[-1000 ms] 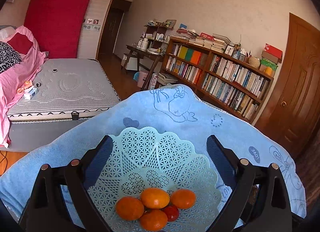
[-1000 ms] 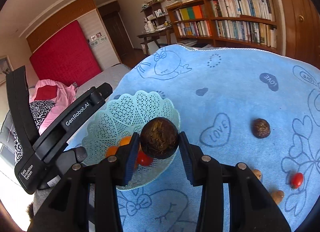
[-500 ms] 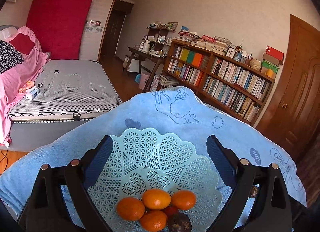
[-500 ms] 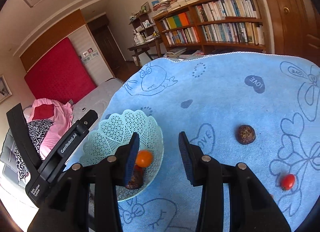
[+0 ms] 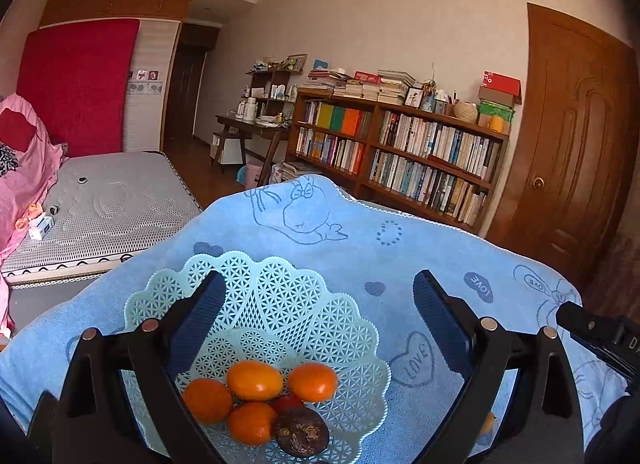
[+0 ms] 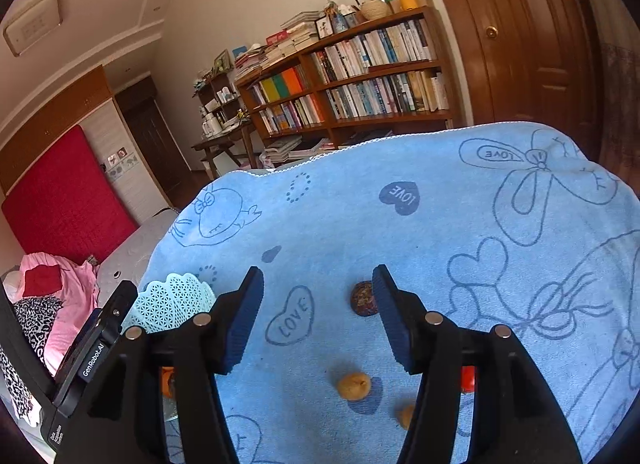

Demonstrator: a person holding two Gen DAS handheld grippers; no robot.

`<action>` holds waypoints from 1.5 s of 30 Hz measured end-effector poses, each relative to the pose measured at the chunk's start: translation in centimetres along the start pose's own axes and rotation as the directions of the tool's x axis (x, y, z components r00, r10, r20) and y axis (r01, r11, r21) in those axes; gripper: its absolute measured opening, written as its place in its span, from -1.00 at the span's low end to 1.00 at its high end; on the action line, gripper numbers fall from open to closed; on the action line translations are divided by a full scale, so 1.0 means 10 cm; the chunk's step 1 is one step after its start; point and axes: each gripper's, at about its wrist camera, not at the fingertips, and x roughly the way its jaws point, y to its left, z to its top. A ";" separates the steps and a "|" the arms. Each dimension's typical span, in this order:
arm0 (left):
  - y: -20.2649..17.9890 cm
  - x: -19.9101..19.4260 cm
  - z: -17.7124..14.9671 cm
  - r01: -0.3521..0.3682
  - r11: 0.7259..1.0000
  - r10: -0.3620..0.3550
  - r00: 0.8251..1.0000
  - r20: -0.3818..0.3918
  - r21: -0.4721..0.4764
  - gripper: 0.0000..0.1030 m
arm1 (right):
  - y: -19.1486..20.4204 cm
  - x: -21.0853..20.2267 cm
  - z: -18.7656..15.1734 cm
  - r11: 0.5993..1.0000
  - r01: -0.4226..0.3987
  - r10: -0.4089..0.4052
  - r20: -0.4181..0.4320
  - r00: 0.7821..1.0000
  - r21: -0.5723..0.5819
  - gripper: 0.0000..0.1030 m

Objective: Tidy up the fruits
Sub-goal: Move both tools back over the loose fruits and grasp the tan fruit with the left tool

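Left wrist: L gripper (image 5: 320, 320) wide open, empty, bowl (image 5: 280, 304) btwn fingers | 4 oranges (image 5: 254, 380), dark fruit (image 5: 302, 436) in bowl | right wrist: R gripper (image 6: 318, 320) open, empty | dark fruit 2 (image 6: 363, 298) touching right fingertip's inner side, on cloth (image 6: 440, 232) | tan fruit (image 6: 353, 385) btwn fingers, nearer cam

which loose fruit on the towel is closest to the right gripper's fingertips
The dark wrinkled fruit, right beside the right gripper's finger; the two tan ones lie farther back.
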 end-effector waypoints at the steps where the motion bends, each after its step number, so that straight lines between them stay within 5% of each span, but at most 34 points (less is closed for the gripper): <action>1: -0.05 -0.02 -0.02 0.009 1.000 -0.009 1.000 0.005 0.013 0.86 | -0.05 -0.01 0.00 1.000 0.013 -0.013 0.002 1.000 0.004 0.11; 11: -0.58 -0.19 -0.23 0.175 0.969 -0.177 0.984 -0.003 0.175 0.86 | -0.56 -0.14 -0.15 0.984 0.176 -0.175 0.016 0.984 -0.019 0.11; 21: -0.94 -0.15 -0.51 0.382 0.899 -0.356 0.923 -0.149 0.214 0.86 | -1.11 -0.27 -0.35 0.962 0.269 -0.268 -0.028 0.963 0.048 0.11; 37: -1.23 0.00 -0.84 0.486 0.820 -0.399 0.864 -0.309 0.301 0.86 | -1.30 -0.24 -0.58 0.962 0.266 -0.260 -0.091 0.961 0.062 0.11; 45: -1.41 0.08 -1.02 0.576 0.760 -0.431 0.793 -0.430 0.300 0.86 | -1.34 -0.23 -0.60 0.964 0.248 -0.237 -0.110 0.965 0.096 0.11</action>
